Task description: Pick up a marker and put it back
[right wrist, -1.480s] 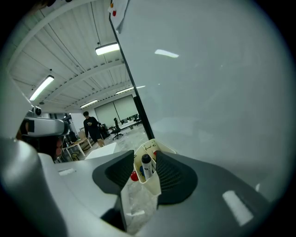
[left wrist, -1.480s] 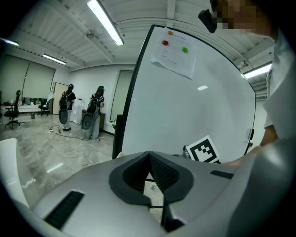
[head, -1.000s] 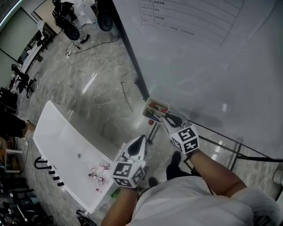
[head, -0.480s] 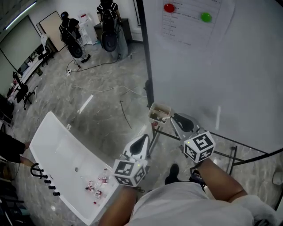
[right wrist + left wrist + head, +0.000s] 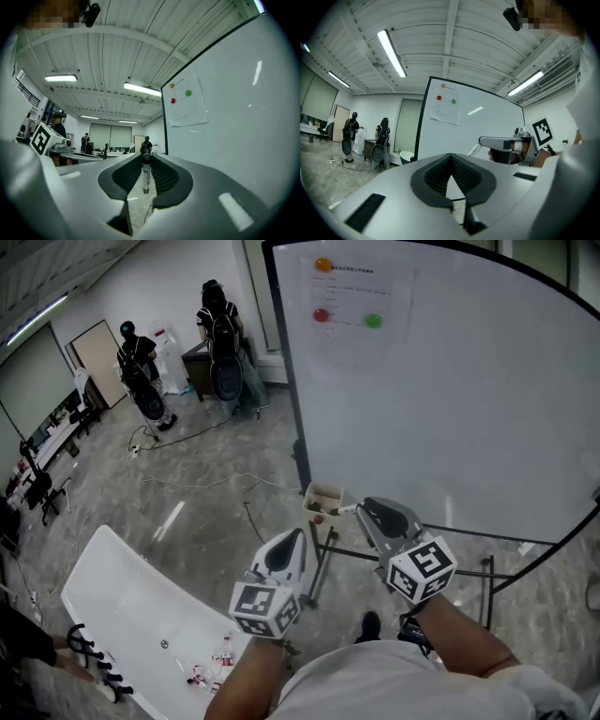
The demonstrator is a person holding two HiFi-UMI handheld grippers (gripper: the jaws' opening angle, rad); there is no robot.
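Two tools: left tool (image 5: 450, 157) and right tool (image 5: 146, 157) both up in front of the whiteboard (image 5: 450, 399), the right one nearer the board
Right grip: jaws narrow, pads pressing the marker (image 5: 146, 174) from both sides
Marker position: upright between the right tool's jaws, dark cap at the jaw tips, white barrel running back into the gap
Marker in head view: its end pokes out of the tips toward the small box (image 5: 322, 495), just beside it; touching or not, I cannot tell
Left grip: jaws together at the tips, nothing between them
Box place: on the stand at the board's lower left corner
Paper: sheet (image 5: 359, 298) on the board's upper left, with orange, red and green dots
Lower left: white bench (image 5: 122, 596), well apart from both tools, small items scattered on it
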